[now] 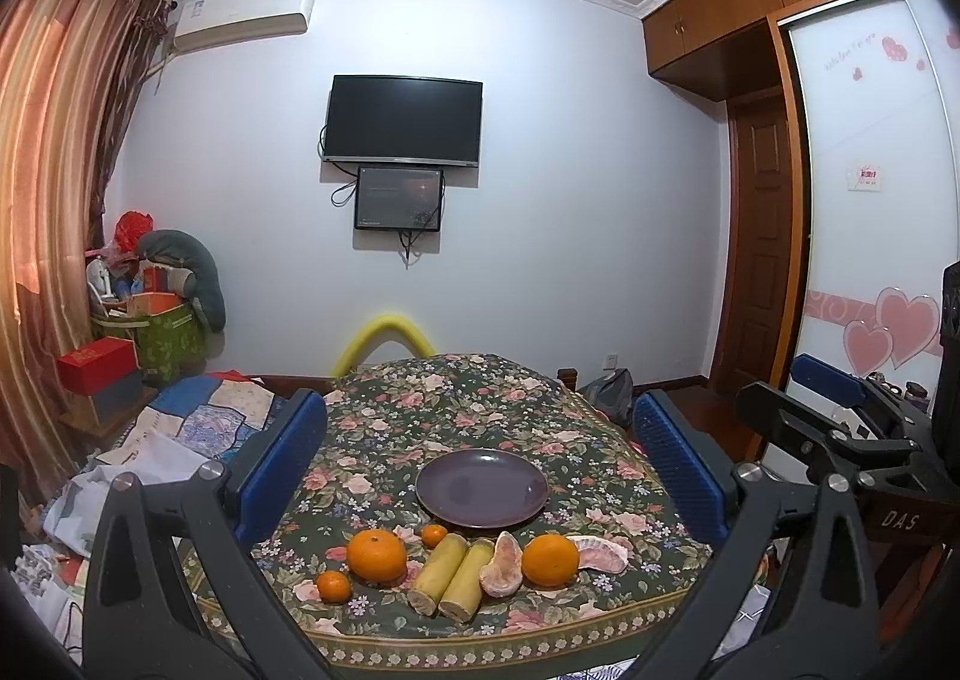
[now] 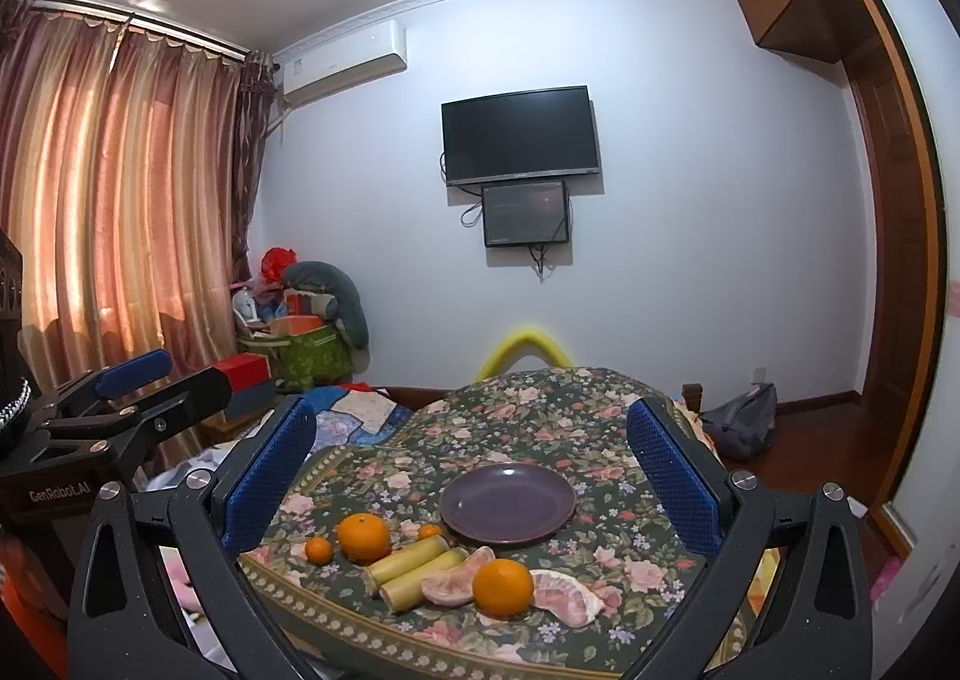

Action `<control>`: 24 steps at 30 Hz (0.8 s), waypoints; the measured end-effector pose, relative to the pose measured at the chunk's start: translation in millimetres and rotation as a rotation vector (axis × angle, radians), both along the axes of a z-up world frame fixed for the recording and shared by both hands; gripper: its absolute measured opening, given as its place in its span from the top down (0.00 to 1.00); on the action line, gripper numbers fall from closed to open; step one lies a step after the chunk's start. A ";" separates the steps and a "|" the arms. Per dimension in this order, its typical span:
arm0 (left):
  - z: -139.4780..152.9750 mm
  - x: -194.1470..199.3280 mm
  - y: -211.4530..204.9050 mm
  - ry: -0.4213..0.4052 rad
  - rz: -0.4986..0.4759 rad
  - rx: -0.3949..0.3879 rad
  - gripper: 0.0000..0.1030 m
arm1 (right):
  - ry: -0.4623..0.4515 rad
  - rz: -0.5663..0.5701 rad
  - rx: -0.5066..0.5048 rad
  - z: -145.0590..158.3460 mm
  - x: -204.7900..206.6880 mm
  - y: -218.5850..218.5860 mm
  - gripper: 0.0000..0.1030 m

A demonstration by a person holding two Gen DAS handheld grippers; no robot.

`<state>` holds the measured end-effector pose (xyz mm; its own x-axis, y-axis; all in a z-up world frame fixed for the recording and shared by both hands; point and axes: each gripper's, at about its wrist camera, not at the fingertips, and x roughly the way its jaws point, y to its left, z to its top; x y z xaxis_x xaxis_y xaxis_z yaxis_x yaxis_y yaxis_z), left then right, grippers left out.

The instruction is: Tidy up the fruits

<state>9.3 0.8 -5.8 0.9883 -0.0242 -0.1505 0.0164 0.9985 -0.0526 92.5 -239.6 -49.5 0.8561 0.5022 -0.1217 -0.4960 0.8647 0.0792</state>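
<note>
A purple plate (image 1: 482,488) (image 2: 507,500) sits bare in the middle of the floral-cloth table (image 1: 456,410). Along the near edge lie two large oranges (image 1: 377,555) (image 1: 550,560), two small ones (image 1: 333,587) (image 1: 434,535), two sugarcane pieces (image 1: 453,578) (image 2: 417,566) and two peeled pomelo segments (image 1: 501,565) (image 1: 600,551). My left gripper (image 1: 477,404) hovers open in front of the table, nothing between its blue pads. My right gripper (image 2: 471,410) is open too, beside it on the right, also holding nothing.
A cluttered bed (image 1: 180,428) lies left of the table, with boxes and a green bag (image 1: 162,338) in the corner. A yellow foam arch (image 1: 384,335) stands behind the table. A grey backpack (image 2: 738,422) rests on the floor at right, near the wardrobe (image 1: 870,200).
</note>
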 end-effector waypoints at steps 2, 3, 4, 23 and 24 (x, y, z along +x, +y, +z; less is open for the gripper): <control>0.4 0.3 0.2 0.000 0.001 -0.001 0.00 | 0.002 -0.002 -0.001 -0.2 0.6 -0.1 0.00; 0.3 -0.5 0.4 0.001 -0.001 -0.002 0.00 | 0.001 -0.003 -0.002 0.8 0.0 0.1 0.00; 0.3 -0.5 1.1 0.001 -0.001 -0.005 0.00 | 0.001 -0.005 -0.004 1.0 0.3 -0.3 0.00; -0.4 0.2 3.2 0.001 0.000 -0.010 0.00 | -0.005 -0.015 -0.004 1.9 -1.3 -0.6 0.00; -0.4 0.4 3.2 0.002 -0.002 -0.011 0.00 | -0.005 -0.015 -0.003 2.1 -1.5 -0.5 0.00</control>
